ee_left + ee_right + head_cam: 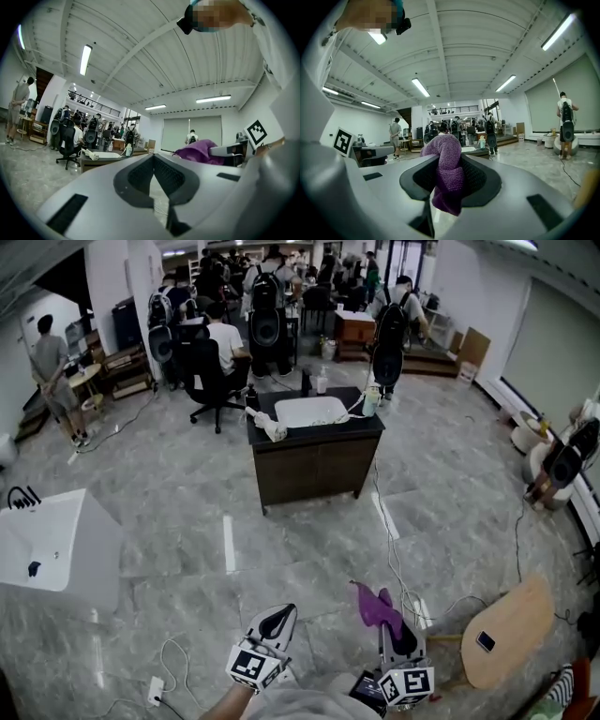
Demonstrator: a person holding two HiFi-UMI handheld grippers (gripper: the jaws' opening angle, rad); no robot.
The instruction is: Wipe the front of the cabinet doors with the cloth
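Wiping looks unstarted. The right gripper (450,174) clamps the purple terry cloth (444,149). The left gripper (153,165) is closed and empty. The dark wooden sink cabinet (314,470) stands well ahead of both jaws.

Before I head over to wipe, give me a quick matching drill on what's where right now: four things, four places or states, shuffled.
Things:
1. cloth
2. left gripper
3. cabinet
4. phone

Places or states:
A. lying on the wooden table at the right
B. ahead across the floor, white sink on top
C. clamped in the right gripper
D. jaws together, holding nothing

Pairs: 1-C, 2-D, 3-B, 4-A
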